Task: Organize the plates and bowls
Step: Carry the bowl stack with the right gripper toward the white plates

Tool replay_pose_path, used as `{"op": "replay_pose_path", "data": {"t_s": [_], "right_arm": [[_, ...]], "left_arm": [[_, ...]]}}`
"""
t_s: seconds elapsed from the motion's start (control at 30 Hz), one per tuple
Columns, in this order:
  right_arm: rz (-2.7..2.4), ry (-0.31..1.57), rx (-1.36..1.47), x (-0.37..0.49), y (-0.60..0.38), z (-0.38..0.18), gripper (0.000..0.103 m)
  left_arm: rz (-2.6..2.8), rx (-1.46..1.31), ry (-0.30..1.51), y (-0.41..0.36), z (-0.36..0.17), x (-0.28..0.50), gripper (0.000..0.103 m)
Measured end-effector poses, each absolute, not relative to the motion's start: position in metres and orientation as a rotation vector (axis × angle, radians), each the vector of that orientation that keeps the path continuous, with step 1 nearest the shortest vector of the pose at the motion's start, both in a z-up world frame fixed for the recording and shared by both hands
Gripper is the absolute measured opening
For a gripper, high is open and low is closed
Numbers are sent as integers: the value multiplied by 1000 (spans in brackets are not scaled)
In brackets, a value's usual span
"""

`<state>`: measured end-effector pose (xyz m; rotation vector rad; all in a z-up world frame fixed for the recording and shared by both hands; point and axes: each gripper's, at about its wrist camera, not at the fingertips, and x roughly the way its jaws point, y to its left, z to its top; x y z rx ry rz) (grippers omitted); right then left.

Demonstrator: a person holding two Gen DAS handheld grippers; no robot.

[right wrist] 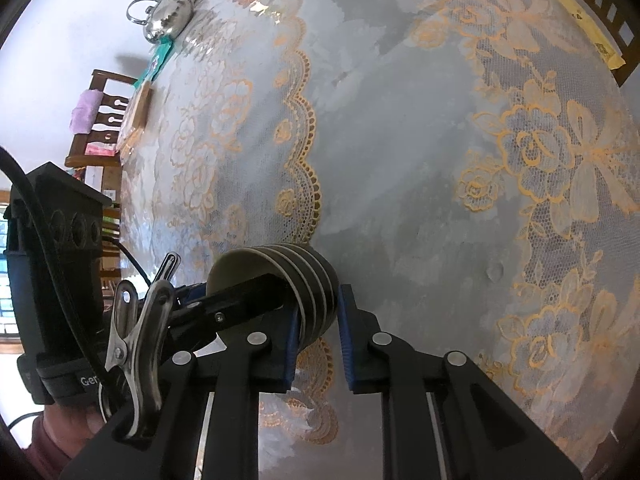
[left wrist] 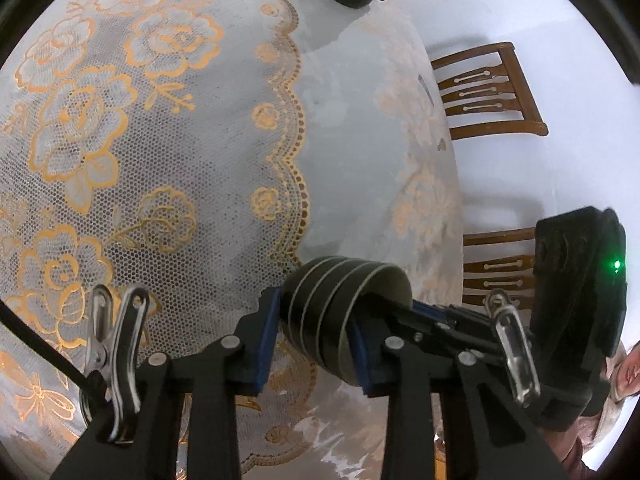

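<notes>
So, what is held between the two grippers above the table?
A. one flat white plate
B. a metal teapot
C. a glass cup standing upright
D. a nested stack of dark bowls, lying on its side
D: both wrist views show the stack of dark bowls tipped sideways, with the left gripper and the right gripper clamped on it from opposite ends above the lace-covered table.

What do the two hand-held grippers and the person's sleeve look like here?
Both the left hand-held gripper and the right hand-held gripper are black linkages with silver rivets and blue ribbed pads. Each carries a steel spring clip. A black cable runs alongside. The sleeve is maroon.
</notes>
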<state>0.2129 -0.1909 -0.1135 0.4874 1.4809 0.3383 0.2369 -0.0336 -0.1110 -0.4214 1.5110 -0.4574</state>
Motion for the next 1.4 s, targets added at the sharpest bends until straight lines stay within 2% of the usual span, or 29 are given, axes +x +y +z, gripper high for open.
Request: {"op": "replay_pose_path", "data": {"t_s": [0.37,0.8,1.4], "right_arm": [[342,1469,473,193,-189,-97,19],[465,1474,361,133,-157,-63,19],[564,1371,241,83,-52,29,19]], "left_arm": [[-454,-416,1494,-36,-97,218,33],[-333,-495,1427,-7,-62,134,33],[-296,-548,1290,102,24,74,33]]}}
